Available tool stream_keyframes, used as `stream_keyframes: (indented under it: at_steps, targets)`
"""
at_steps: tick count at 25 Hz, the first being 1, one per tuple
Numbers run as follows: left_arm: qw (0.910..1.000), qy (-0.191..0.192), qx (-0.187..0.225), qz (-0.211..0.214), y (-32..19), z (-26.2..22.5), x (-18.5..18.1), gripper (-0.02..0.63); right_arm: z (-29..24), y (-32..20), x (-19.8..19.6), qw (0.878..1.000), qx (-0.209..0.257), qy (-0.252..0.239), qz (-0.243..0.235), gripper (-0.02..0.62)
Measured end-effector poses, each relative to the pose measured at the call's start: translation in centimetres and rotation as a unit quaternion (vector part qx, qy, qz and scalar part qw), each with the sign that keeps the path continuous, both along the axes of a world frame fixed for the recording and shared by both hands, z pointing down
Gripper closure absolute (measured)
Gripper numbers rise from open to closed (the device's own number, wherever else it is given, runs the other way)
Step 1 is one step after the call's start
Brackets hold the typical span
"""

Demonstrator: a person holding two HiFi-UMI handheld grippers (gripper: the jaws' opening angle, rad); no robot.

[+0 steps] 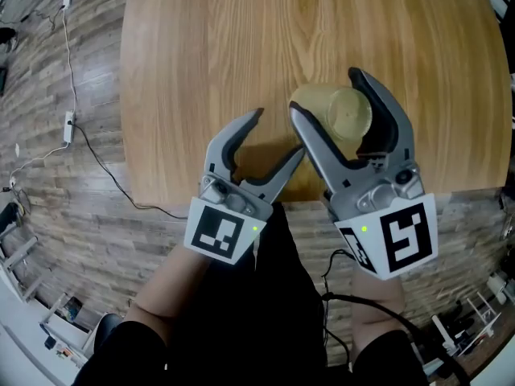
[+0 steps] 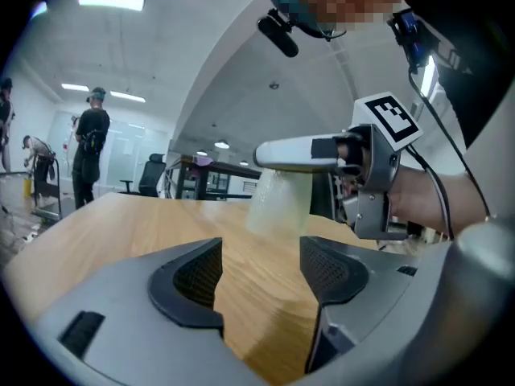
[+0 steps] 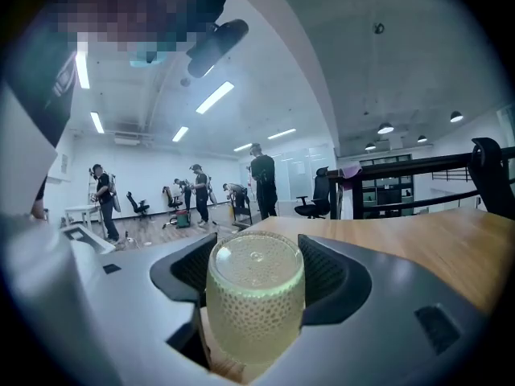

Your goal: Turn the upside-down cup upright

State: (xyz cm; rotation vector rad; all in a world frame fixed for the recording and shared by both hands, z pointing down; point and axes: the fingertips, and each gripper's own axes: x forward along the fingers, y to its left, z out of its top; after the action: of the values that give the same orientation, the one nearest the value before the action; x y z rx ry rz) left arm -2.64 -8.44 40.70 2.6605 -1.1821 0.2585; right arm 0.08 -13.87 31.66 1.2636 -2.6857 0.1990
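Pinching a pale yellow-green, dimpled translucent plastic cup [image 1: 348, 112] with the grey right tool [image 1: 324, 95], right of centre in the head view, both jaws pressed on its sides. Holding it base up, mouth down, over the near part of the light wooden desk [image 1: 241, 47]. Hovering the grey left tool [image 1: 278, 133] just lower left of it, jaws spread, only bare desk showing between them.

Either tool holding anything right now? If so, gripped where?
The right tool grips the upside-down cup by its dimpled side wall, one pad on each side. The left tool is open and empty.
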Motion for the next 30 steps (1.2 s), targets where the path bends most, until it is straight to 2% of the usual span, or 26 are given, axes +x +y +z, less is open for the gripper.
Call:
stream_keyframes:
  at_steps: [2, 4, 7, 10, 12, 14, 16, 19, 21, 24, 30]
  targets:
    - [0.9957, 0.083, -0.029, 0.029, 0.4, -1.6, 1.6, 0.28, -2.3, 0.4, 0.6, 1.0, 0.003, -0.014, -0.005, 0.287]
    - [0.9824, 0.163, -0.045, 0.08, 0.9, -3.4, 2.7, 0.265, -3.8, 0.8, 1.0, 1.0, 0.006, -0.026, -0.012, 0.287]
    - [0.9629, 0.23, -0.04, 0.135, 1.0, -5.4, 3.6, 0.264, -5.0, 1.3, 1.7, 0.999, 0.007, -0.044, -0.024, 0.287]
    - [0.95, 0.272, -0.036, 0.15, 0.5, -6.5, 4.2, 0.267, -5.1, 1.6, 2.1, 0.998, 0.007, -0.055, -0.031, 0.287]
    - [0.9501, 0.268, -0.028, 0.156, 0.6, -6.4, 4.6, 0.279, -4.7, 1.8, 2.2, 0.998, 0.005, -0.059, -0.036, 0.287]
    - [0.9519, 0.262, -0.023, 0.157, 0.7, -6.0, 4.8, 0.366, -4.1, 2.0, 2.2, 0.997, 0.005, -0.062, -0.041, 0.287]
    - [0.953, 0.256, -0.023, 0.16, 1.1, -5.3, 4.9, 0.412, -3.7, 2.1, 2.2, 0.997, 0.007, -0.064, -0.048, 0.287]
    - [0.9472, 0.269, -0.022, 0.173, 1.8, -5.2, 5.1, 0.487, -3.4, 2.3, 2.5, 0.995, 0.004, -0.085, -0.06, 0.287]
    - [0.9454, 0.27, -0.024, 0.18, 2.3, -5.2, 5.4, 0.506, -3.2, 2.4, 3.0, 0.991, -0.003, -0.113, -0.069, 0.287]
    - [0.9479, 0.254, -0.019, 0.191, 2.9, -5.0, 5.7, 0.529, -3.1, 2.5, 3.7, 0.985, -0.013, -0.149, -0.081, 0.287]
    - [0.9518, 0.225, -0.008, 0.208, 3.4, -4.6, 6.0, 0.555, -2.5, 2.2, 4.1, 0.981, -0.02, -0.173, -0.082, 0.286]
